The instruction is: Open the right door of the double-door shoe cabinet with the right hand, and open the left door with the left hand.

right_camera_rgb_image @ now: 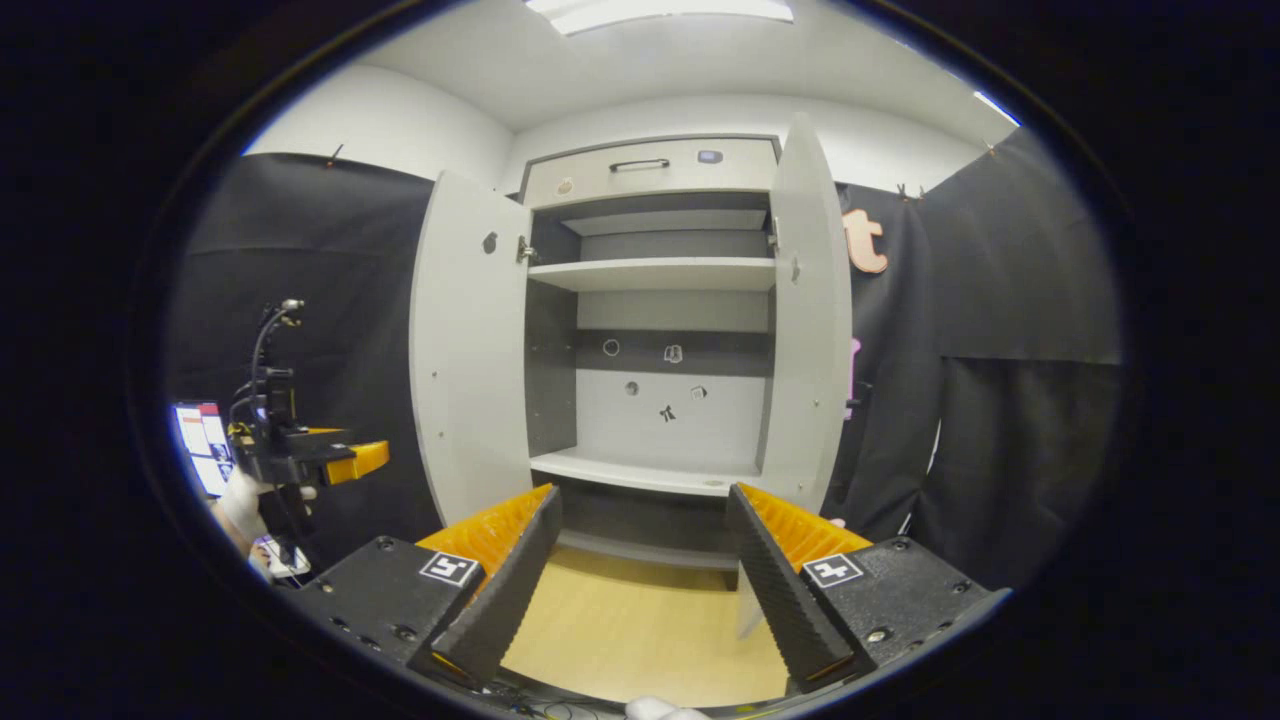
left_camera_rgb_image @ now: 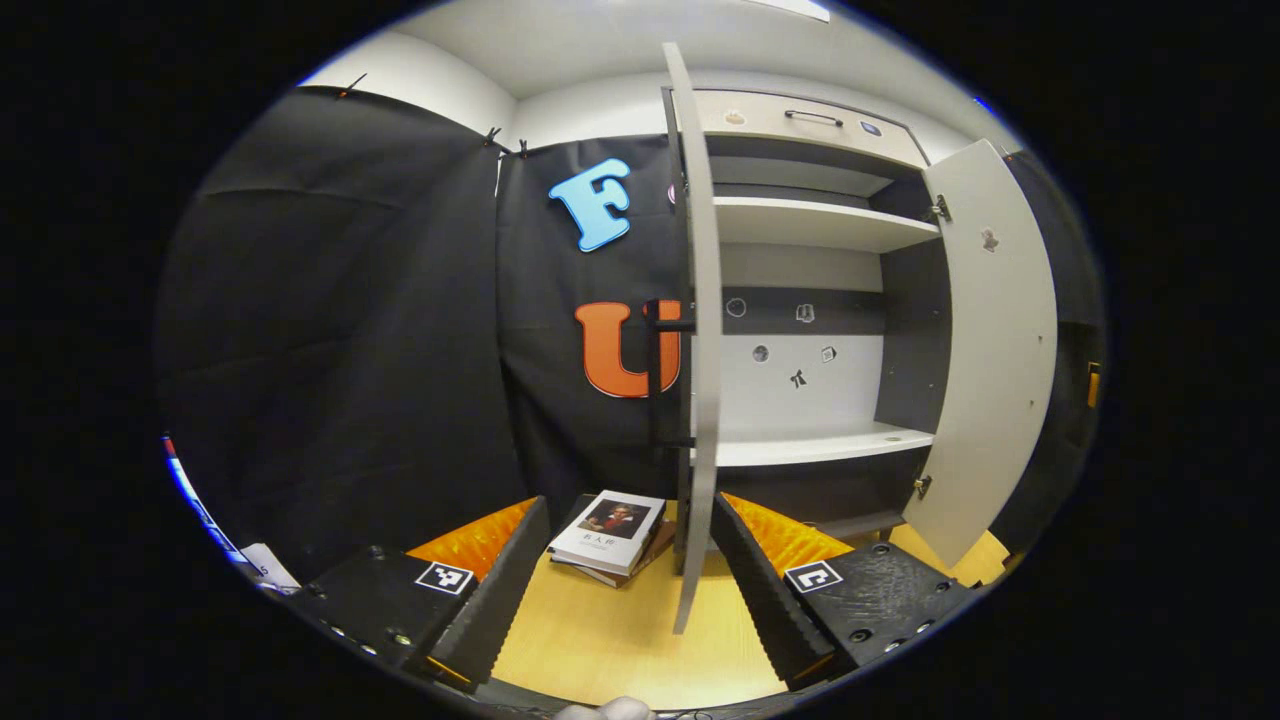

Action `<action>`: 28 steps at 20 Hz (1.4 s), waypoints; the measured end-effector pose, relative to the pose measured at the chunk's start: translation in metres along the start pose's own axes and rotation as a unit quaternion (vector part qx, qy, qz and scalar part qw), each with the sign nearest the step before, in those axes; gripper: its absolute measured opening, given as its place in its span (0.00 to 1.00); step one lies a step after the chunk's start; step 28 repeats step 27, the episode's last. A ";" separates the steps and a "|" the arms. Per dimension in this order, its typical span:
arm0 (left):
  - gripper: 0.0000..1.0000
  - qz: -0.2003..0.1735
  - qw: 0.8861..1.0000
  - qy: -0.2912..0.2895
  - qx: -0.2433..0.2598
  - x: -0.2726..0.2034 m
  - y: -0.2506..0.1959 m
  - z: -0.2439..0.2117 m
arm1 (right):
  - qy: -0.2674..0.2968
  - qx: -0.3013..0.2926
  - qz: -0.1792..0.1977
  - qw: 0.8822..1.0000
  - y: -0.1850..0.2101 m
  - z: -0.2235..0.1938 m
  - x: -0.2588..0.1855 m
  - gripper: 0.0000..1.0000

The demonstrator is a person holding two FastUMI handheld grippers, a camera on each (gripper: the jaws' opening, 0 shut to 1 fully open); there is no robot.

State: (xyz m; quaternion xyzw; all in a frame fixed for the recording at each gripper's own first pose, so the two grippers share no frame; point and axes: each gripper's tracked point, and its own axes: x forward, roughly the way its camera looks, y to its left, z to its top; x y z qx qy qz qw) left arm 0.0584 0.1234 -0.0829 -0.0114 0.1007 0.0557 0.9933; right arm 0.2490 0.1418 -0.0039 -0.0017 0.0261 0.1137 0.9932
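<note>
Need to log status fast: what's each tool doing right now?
Left tool: open, holding nothing; left door edge stands between its fingers, untouched.
Right tool: open, holding nothing.

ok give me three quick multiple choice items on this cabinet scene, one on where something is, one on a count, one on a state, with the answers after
1. Where do the books lie?
A. on the wooden surface left of the left door's edge
B. on the top shelf
C. between the right gripper's jaws

2. How many of the cabinet's two doors stand open?
A. none
B. one
C. two

3. How do the left gripper's jaws stand?
A. shut on the door edge
B. open, holding nothing
C. shut on a book

Answers: 1 A, the stack rests on the wood beside the door edge in the left gripper view. 2 C, the left door and right door both swing out, showing the shelves. 3 B, a wide gap shows between them, with nothing held.
</note>
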 end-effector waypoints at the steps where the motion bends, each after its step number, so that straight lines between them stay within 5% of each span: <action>1: 0.97 -0.008 1.000 -0.004 0.001 -0.008 -0.012 0.004 | -0.002 0.000 -0.002 1.000 -0.002 0.001 0.000 1.00; 14: 0.96 -0.072 0.996 -0.059 0.000 -0.063 -0.120 0.065 | -0.022 0.013 -0.075 0.997 -0.035 0.011 -0.006 1.00; 28: 0.96 -0.075 0.995 -0.061 0.010 -0.086 -0.130 0.072 | -0.021 0.015 -0.109 0.994 -0.045 0.010 -0.013 1.00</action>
